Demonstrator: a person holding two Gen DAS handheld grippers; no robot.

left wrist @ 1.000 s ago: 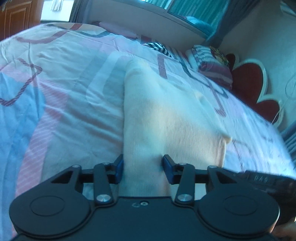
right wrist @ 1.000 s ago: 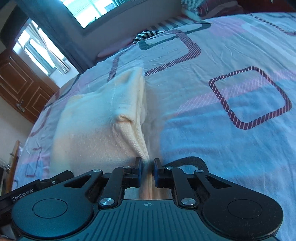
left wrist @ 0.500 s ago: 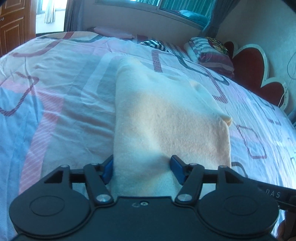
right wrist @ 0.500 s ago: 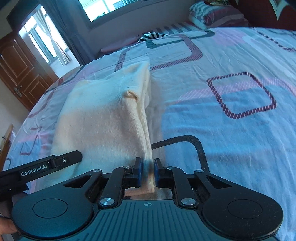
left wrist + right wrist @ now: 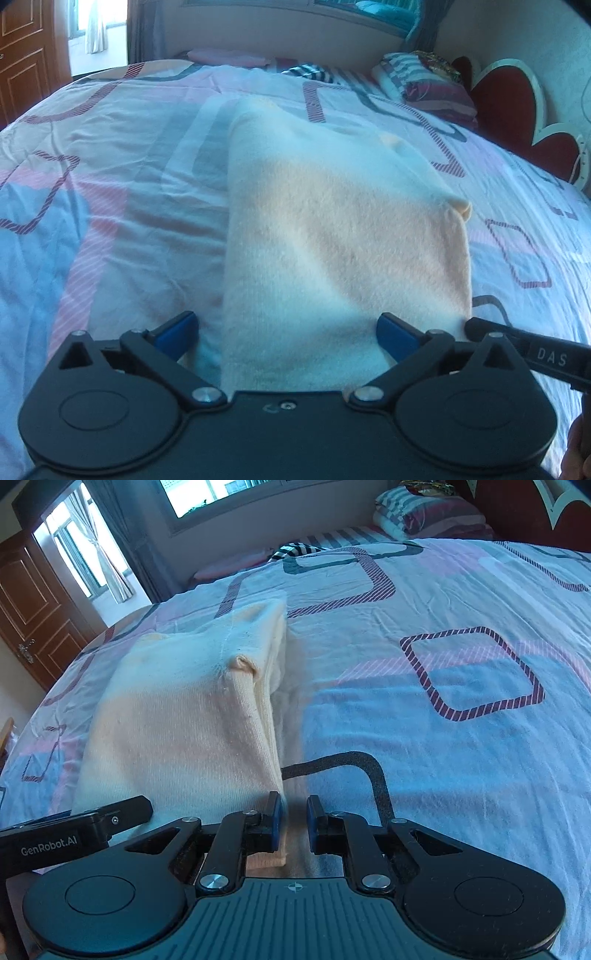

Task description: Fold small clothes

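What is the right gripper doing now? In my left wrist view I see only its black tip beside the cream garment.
Observer: The right gripper has its jaws nearly together, at the near right corner of the cream garment.
Operator: Is that corner pinched?
Observer: I cannot tell. The corner lies under one of its fingers, and the narrow gap seems to show only shadowed bedsheet.
Operator: How does the fold look on that side?
Observer: Several layers are stacked along that edge, fairly even.
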